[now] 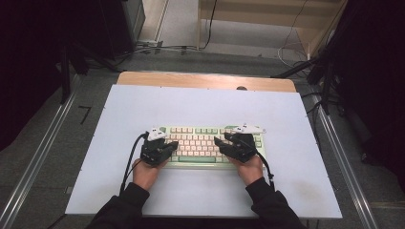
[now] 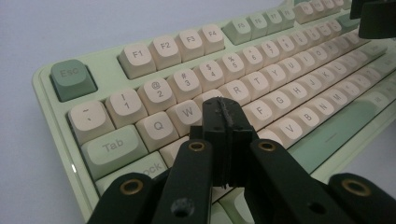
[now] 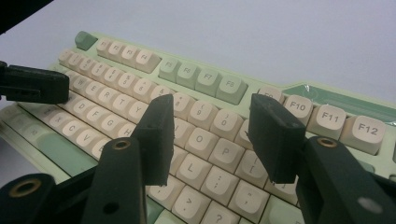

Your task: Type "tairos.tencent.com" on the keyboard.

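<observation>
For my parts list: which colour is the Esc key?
The Esc key is dull green, clearest in the left gripper view.

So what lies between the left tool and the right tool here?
In the high view, the middle keys of the green and cream keyboard lie between the left tool and the right tool; nothing else.

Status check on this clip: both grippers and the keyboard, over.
Left gripper shut, empty, over the keyboard's left keys. Right gripper open, empty, over its right keys. Keyboard flat on the white table. Nothing blocking.
</observation>
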Demonstrator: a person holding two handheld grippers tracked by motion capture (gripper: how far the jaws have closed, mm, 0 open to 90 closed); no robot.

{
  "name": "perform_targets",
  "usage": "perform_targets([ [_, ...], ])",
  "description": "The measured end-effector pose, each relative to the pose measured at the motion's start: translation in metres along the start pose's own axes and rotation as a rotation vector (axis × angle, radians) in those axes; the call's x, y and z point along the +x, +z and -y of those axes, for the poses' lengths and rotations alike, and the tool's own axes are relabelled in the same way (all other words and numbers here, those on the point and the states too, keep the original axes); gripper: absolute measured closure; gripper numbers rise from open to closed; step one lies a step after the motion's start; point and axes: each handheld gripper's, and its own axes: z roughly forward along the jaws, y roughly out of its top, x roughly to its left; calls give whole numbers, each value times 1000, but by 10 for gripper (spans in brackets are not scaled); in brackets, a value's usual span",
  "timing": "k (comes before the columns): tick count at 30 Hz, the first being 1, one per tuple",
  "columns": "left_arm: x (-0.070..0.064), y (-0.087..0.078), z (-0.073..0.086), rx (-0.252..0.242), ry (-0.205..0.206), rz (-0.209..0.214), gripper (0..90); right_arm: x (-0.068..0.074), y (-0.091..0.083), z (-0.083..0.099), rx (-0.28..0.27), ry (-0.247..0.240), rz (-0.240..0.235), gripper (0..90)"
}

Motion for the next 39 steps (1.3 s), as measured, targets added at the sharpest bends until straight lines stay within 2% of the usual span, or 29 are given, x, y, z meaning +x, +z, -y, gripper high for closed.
perform_targets([
  [14,-1,2,1,8,11,-14,900,0,0,0,4,-1,-2,472],
  [20,-2,3,2,13,10,-5,900,1,1,0,7,-2,-3,469],
  [26,-1,-2,0,-30,-5,5,900,0,0,0,4,-1,-2,476],
  [29,0,-4,0,-51,-15,7,898,0,0,0,2,0,-4,525],
  [32,1,-4,-1,-58,-27,21,766,1,-2,1,-4,1,-2,617],
  [35,1,-5,-1,-66,-33,21,750,1,-3,1,-12,3,-7,730],
  [39,2,-5,-1,-69,-39,19,684,2,-4,2,-7,-4,-8,841],
])
